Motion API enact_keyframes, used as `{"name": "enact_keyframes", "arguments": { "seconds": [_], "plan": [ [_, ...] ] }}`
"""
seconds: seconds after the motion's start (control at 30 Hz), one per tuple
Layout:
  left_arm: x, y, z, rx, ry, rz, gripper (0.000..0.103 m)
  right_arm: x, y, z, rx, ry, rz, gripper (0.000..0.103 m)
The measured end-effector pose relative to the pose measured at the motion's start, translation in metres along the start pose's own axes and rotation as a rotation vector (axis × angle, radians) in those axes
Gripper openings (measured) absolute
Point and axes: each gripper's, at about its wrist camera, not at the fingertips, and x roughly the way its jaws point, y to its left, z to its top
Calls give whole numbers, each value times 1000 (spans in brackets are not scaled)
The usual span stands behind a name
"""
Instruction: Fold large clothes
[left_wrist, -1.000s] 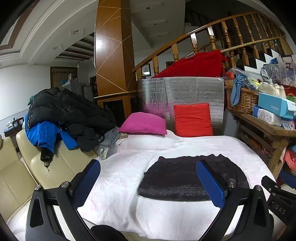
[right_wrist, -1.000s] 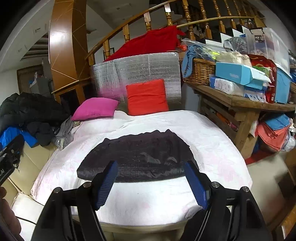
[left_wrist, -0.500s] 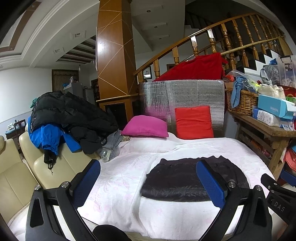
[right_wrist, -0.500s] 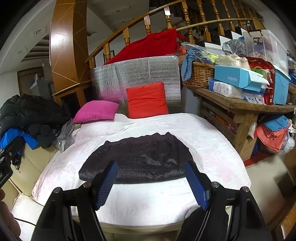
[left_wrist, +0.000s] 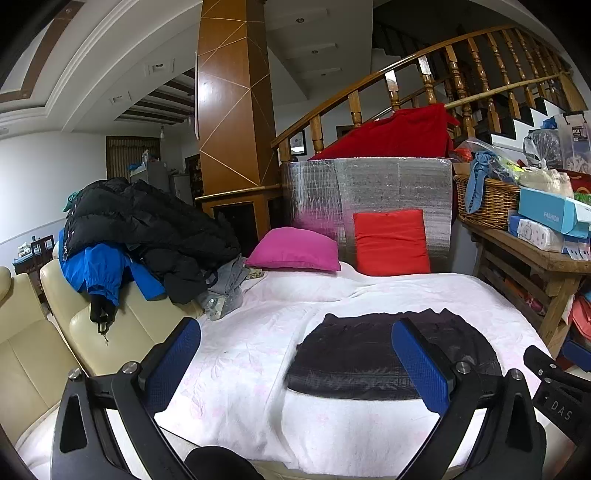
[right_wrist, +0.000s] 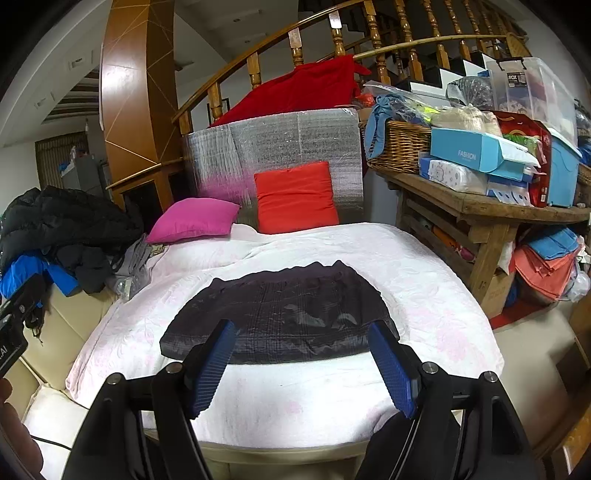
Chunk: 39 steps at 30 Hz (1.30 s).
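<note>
The folded dark garment (right_wrist: 280, 314) lies flat, long axis left-right.

Both wrist views face bed (left_wrist: 240, 369) – sharing dark garment (right_wrist: 280, 314).

One dark folded garment (right_wrist: 280, 314), two cushions, pink cushion (right_wrist: 194, 219) and red cushion (right_wrist: 295, 197), one wicker basket (right_wrist: 400, 147)

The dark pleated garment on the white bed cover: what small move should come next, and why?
Probably bring the right gripper forward and down to the near edge of the dark pleated garment. It lies flat on the white bed cover, and both grippers, the left gripper too, are open, empty and short of it.
</note>
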Motion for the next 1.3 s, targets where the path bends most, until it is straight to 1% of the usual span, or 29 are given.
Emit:
{"name": "enact_keyframes", "arguments": {
  "seconds": [0.47, 0.8, 1.07, 1.3],
  "plan": [
    [4, -1, -3, 6, 16, 1, 103, 3, 2, -3, 21, 9, -6, 78],
    [1, 2, -2, 1, -1, -2, 103, 1, 6, -3, 26, 2, -16, 78],
    [1, 10, -1, -4, -10, -31, 103, 0, 15, 0, 21, -7, -31, 78],
    [4, 21, -1, -18, -4, -40, 103, 6, 29, 1, -11, 0, -25, 78]
  ]
}}
